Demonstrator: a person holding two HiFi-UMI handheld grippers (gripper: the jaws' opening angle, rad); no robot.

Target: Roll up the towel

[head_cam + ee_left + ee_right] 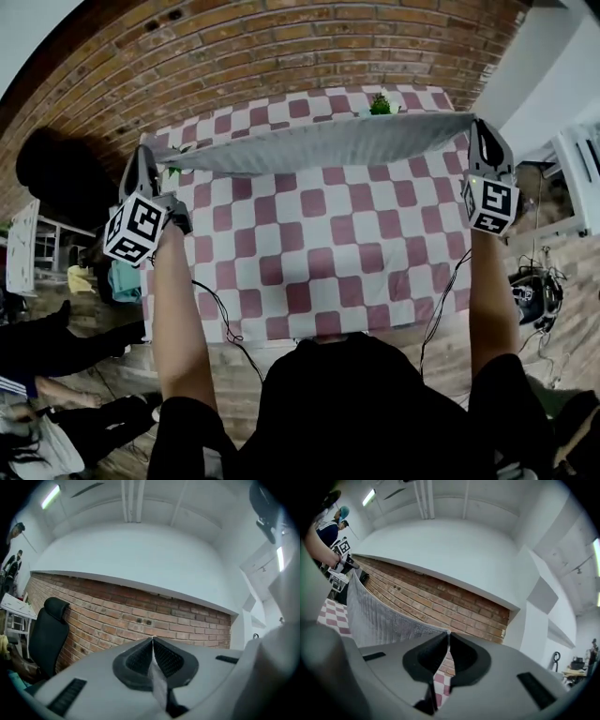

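You hold the towel [328, 142] stretched taut in the air over the far edge of the table [309, 291], one end in each gripper, spanning almost from the left edge to the right. The checked top is open below it down to the near edge. A small plant [380, 104] stands by the far edge, with the brick wall [281, 47] beyond it and a black chair [52, 169] off the far left corner. Your left gripper [148, 161] has its fingers pinched tight on a thin strip of towel. Your right gripper [480, 127] is clamped the same way on the other end. The towel is grey, ribbed and hangs as a flat sheet. The left pads [140, 658] are black and cross-hatched.
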